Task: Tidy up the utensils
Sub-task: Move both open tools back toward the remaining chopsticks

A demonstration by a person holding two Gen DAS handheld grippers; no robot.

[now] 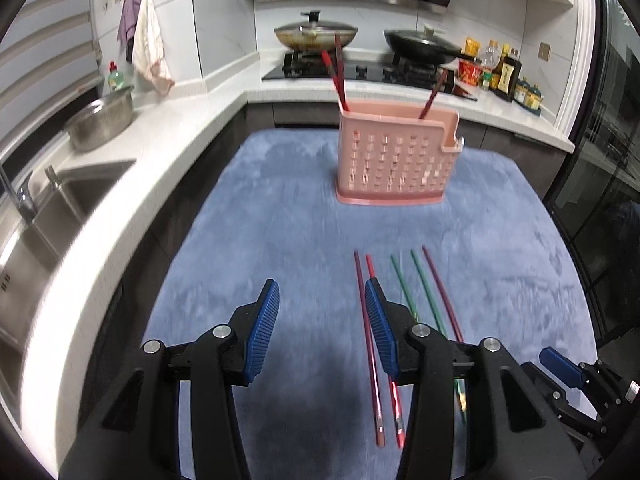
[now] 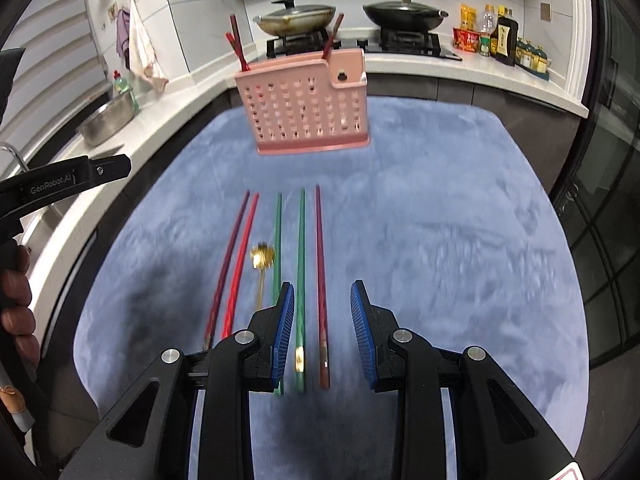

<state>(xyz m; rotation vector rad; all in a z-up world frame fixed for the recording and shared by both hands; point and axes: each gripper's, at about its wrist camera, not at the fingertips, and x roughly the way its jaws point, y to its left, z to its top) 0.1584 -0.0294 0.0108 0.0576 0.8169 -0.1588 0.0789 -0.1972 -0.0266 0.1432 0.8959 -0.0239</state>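
A pink perforated utensil holder (image 1: 394,158) (image 2: 306,106) stands at the far side of the blue mat and holds three dark red chopsticks (image 1: 338,74) (image 2: 238,46). Several chopsticks lie side by side on the mat: a maroon one (image 2: 226,268) (image 1: 368,344), a red one (image 2: 242,260), two green ones (image 2: 300,272) (image 1: 428,292) and another maroon one (image 2: 320,276). A small gold spoon (image 2: 262,264) lies among them. My left gripper (image 1: 322,292) is open and empty above the mat, left of the chopsticks. My right gripper (image 2: 322,294) is open and empty above the rightmost chopsticks.
The blue mat (image 1: 280,216) (image 2: 440,216) covers the table. A white counter with a sink (image 1: 60,208) and a metal bowl (image 1: 102,120) runs along the left. Pans on the stove (image 1: 316,34) and bottles (image 1: 506,70) stand behind.
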